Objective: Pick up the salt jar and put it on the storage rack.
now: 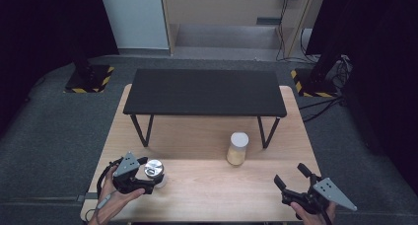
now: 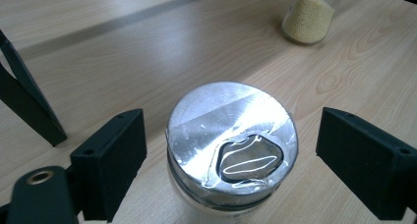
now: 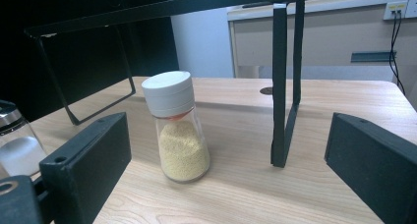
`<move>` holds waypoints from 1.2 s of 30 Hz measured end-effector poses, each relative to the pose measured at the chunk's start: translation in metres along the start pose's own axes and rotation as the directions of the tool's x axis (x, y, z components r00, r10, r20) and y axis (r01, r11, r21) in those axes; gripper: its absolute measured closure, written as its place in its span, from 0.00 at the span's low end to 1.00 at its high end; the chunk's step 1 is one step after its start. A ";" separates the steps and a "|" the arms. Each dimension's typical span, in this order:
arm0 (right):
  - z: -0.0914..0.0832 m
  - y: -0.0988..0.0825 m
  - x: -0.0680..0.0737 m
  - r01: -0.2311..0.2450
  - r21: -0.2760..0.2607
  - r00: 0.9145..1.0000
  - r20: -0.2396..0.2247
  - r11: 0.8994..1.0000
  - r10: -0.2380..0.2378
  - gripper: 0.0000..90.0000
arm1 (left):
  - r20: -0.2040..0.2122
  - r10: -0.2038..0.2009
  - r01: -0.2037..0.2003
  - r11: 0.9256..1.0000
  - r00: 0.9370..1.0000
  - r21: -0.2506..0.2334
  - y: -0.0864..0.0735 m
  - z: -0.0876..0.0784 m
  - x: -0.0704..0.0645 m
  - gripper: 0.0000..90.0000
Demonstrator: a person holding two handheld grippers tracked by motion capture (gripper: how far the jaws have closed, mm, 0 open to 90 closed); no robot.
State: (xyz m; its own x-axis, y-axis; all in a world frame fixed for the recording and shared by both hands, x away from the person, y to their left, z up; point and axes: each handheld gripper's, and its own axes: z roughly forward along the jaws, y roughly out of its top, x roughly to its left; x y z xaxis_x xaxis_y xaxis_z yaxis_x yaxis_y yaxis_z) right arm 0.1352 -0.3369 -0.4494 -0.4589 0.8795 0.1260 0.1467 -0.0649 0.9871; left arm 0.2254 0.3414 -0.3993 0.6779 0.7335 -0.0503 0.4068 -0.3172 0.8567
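While the left hand-held gripper [image 2: 231, 150] sits spread wide around a silver-lidded jar [image 2: 232, 145], jaws not touching it, right hand-held gripper [image 3: 231, 170] wide too, grain jar [image 3: 179, 128] well ahead on the surface [image 1: 212, 185].

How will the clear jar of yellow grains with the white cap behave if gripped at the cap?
The clear glass-like jar of yellow grains with a white cap is tall with a narrower cap, so probably tippy. Smooth walls look slippery. About half full, likely moderately weighted low.

Wooden table [image 1: 207, 185], black stand [image 1: 204, 93], two jars [image 1: 237, 148] [image 1: 155, 172]
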 end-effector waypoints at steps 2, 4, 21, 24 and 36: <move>0.000 0.000 0.000 0.001 0.001 1.000 0.002 1.000 -0.001 0.04 | -0.005 0.000 0.000 1.000 1.000 0.000 -0.002 0.001 -0.001 0.14; 0.000 0.000 0.000 0.001 0.005 1.000 0.004 1.000 -0.001 0.04 | -0.007 0.001 -0.001 1.000 1.000 -0.005 -0.003 0.001 -0.001 0.16; 0.000 0.000 -0.001 -0.010 0.006 1.000 0.010 1.000 0.009 0.05 | -0.038 0.039 -0.042 0.997 0.998 -0.062 -0.017 0.002 -0.007 0.37; 0.000 0.000 -0.001 -0.011 0.006 1.000 0.009 1.000 0.011 0.06 | -0.043 0.045 -0.048 0.997 0.998 -0.061 -0.017 0.002 -0.009 0.37; 0.000 -0.001 -0.001 -0.014 0.004 1.000 0.011 1.000 0.014 0.06 | -0.041 0.015 -0.018 0.998 0.999 -0.065 -0.016 0.002 -0.009 0.37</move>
State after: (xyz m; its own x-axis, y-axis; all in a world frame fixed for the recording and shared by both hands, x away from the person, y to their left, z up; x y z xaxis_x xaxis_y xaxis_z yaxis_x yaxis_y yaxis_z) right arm 0.1356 -0.3381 -0.4505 -0.4472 0.8836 0.1388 0.1563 -0.0756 0.9848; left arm 0.2138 0.3391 -0.4138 0.6586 0.7523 -0.0162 0.3535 -0.2903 0.8892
